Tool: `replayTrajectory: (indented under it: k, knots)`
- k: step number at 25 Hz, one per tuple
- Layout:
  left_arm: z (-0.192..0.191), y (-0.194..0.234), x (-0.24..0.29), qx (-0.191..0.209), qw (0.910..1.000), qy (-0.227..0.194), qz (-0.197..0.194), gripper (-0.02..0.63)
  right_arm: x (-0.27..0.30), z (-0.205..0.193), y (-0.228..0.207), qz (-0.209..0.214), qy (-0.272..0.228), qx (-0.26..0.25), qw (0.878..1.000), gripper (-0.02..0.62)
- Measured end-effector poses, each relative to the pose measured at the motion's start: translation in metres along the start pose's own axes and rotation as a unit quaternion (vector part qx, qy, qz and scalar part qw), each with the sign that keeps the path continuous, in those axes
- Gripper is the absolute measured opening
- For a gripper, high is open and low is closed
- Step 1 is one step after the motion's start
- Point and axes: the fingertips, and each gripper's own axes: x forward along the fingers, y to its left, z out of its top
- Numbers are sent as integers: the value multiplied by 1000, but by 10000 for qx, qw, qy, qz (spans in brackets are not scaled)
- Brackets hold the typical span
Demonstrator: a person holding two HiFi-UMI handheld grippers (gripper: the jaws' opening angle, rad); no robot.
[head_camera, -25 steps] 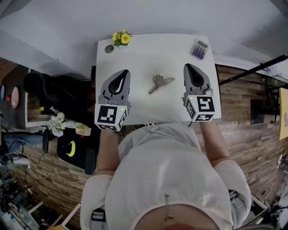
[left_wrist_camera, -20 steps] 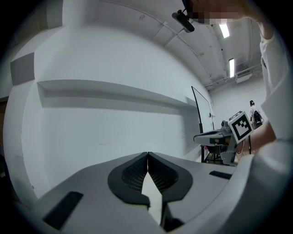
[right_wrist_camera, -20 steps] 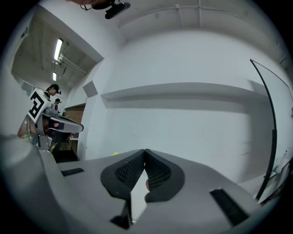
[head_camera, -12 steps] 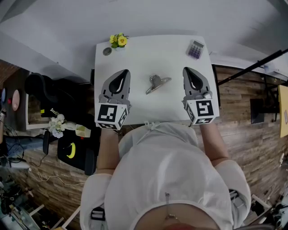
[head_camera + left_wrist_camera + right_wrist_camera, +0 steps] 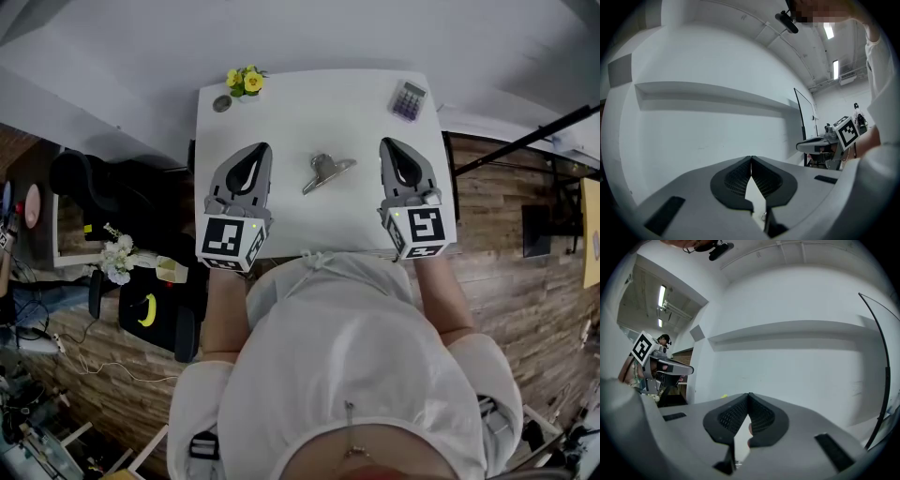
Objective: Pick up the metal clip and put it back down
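Metal clip (image 5: 327, 172) apparently flat on table (image 5: 281, 105); left gripper (image 5: 260, 150), right gripper (image 5: 387, 143) closed.

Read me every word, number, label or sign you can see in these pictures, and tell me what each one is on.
No text can be read anywhere.
Calculator: keys and display too small to read.
Marker cubes: black-and-white square patterns, no letters or numbers.
Black bag: a yellow mark, no legible words.
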Motion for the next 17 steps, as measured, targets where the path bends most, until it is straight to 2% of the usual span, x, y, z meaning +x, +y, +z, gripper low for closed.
replayTrajectory:
  k: [17]
  knots:
    - [-13, 5, -5, -187, 9997, 116, 70, 18, 3, -5, 15, 228, 53, 165, 9996, 0]
